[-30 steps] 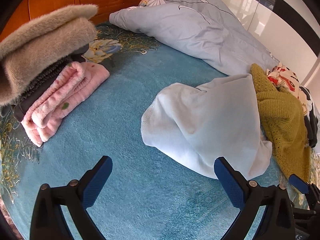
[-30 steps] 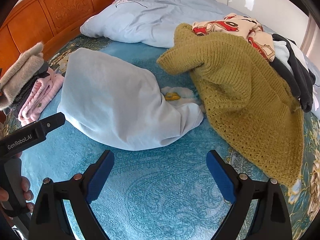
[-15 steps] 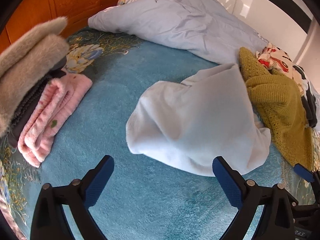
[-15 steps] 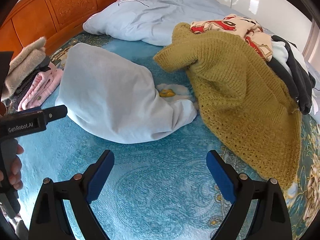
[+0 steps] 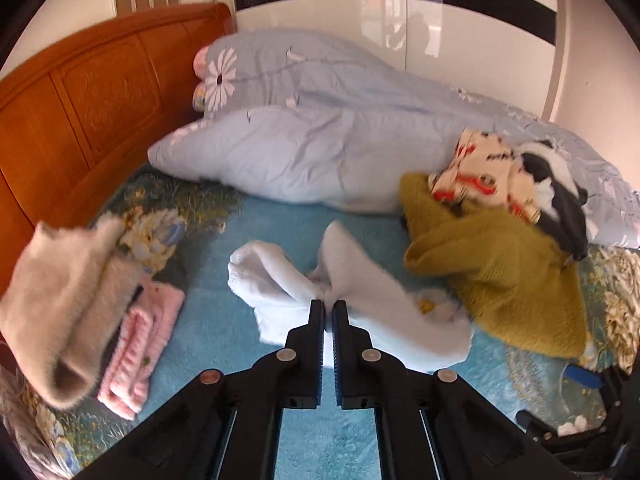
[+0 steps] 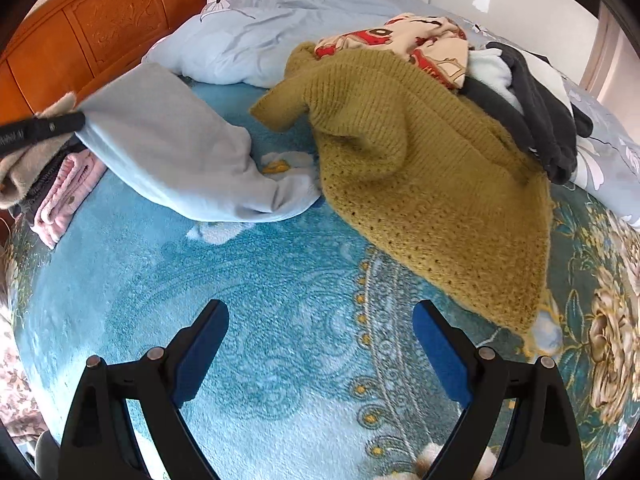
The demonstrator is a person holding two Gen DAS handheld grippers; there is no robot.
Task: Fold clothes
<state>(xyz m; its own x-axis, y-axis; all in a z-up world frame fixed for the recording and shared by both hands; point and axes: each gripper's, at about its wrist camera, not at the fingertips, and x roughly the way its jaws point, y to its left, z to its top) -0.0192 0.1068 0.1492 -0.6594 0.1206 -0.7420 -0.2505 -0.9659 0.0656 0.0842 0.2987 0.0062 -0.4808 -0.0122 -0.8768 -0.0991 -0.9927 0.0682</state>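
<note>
A pale blue garment lies crumpled on the teal bedspread; it also shows in the right wrist view. My left gripper is shut on its near edge, which is pulled up toward the camera. In the right wrist view the left gripper's tip holds the cloth's raised corner at far left. My right gripper is open and empty above the bare bedspread, short of the garment. A mustard knit sweater lies right of it, also in the left wrist view.
A stack of folded clothes, beige fleece over pink knit, sits at left. A grey-blue duvet lies behind, against the wooden headboard. A red-patterned cloth and a dark garment top the sweater pile.
My left gripper has shut on the pale blue garment's edge and lifted it; the view has tilted up. The right gripper has stayed open, almost in place.
</note>
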